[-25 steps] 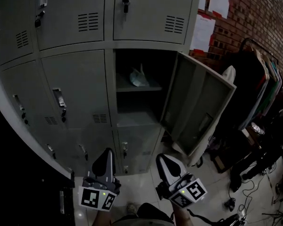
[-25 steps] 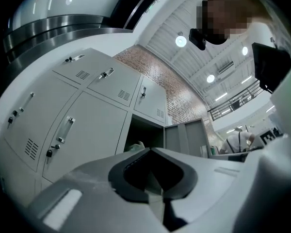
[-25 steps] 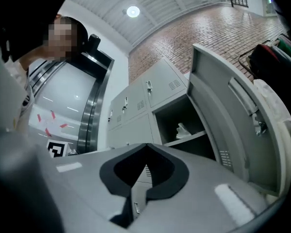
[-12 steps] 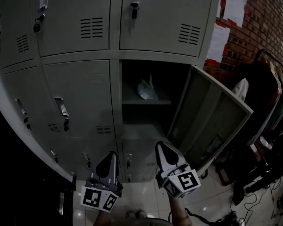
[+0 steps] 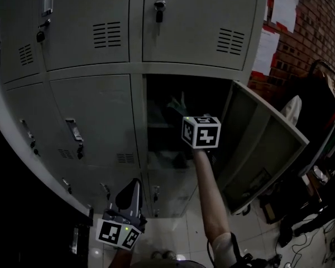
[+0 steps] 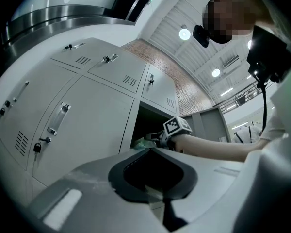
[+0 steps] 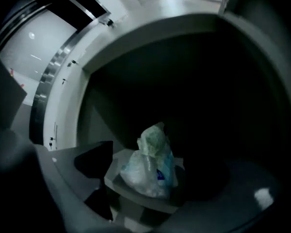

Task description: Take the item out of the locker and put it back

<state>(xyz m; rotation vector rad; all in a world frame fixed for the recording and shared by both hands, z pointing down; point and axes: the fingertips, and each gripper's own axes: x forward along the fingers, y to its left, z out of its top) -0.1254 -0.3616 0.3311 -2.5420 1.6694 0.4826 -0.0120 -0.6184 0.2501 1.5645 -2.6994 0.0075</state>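
A crumpled pale plastic bag [image 7: 150, 166] with some blue print sits on the shelf [image 7: 136, 194] inside the open locker. In the head view the bag [image 5: 175, 101] shows dimly in the dark compartment. My right gripper [image 5: 185, 119] reaches into that compartment at arm's length. Its jaws are opening. The bag lies ahead between them, and neither pad touches it [image 7: 160, 181]. My left gripper [image 5: 132, 185] hangs low in front of the bottom lockers, shut and empty [image 6: 153, 152]. From the left gripper view, the right gripper [image 6: 154, 137] points at the bag [image 6: 139, 142].
The locker's door [image 5: 262, 149] stands swung open to the right. Closed grey lockers [image 5: 95, 121] surround the open one. A clothes rack [image 5: 324, 110] and cables [image 5: 307, 228] crowd the floor at the right. Papers [image 5: 282, 7] hang on the brick wall.
My right gripper rose from beside the left one, reached into the open locker, and its jaws spread apart. The left gripper stayed low. The view moved closer to the lockers.
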